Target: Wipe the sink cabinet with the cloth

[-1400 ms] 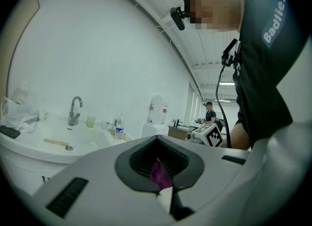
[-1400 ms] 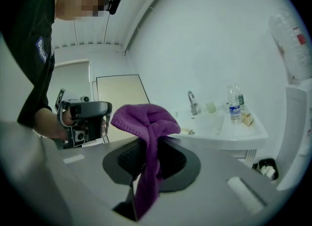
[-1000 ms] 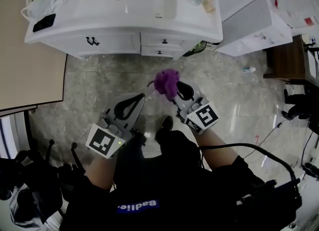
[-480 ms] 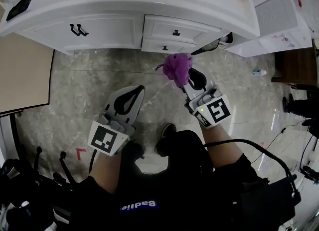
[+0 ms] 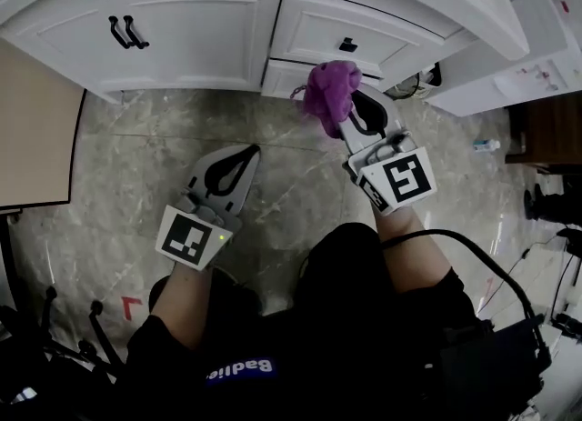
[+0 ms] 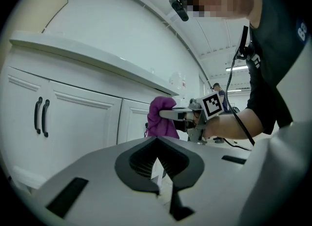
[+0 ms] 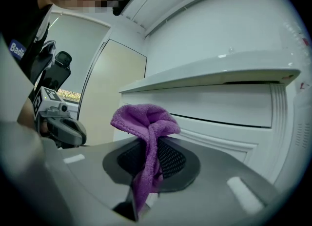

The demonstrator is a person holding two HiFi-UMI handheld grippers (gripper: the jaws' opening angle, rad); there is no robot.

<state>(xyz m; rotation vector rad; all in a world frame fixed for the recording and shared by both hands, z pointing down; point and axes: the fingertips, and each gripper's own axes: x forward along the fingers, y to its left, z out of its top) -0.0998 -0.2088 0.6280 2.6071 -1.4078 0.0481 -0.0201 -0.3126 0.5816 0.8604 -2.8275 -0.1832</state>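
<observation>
The white sink cabinet (image 5: 191, 28) fills the top of the head view, with two black door handles (image 5: 125, 33) and a drawer knob (image 5: 348, 45). My right gripper (image 5: 348, 105) is shut on a bunched purple cloth (image 5: 327, 90), held just in front of the lower drawer (image 5: 291, 76); whether it touches, I cannot tell. In the right gripper view the cloth (image 7: 146, 122) hangs from between the jaws, with the cabinet front (image 7: 229, 105) close behind. My left gripper (image 5: 244, 157) hangs lower over the floor, shut and holding nothing. The left gripper view shows the cloth (image 6: 161, 117) near the cabinet (image 6: 78, 117).
A white box unit (image 5: 536, 46) stands right of the cabinet, with dark wooden furniture (image 5: 536, 128) beyond it. A small bottle (image 5: 485, 145) lies on the marble floor (image 5: 136, 155). A beige panel (image 5: 36, 146) is at the left. Cables (image 5: 509, 265) trail at the right.
The cabinet has come much closer in the head view. My right gripper has carried the cloth forward up to the drawers. The left gripper stayed low and shut.
</observation>
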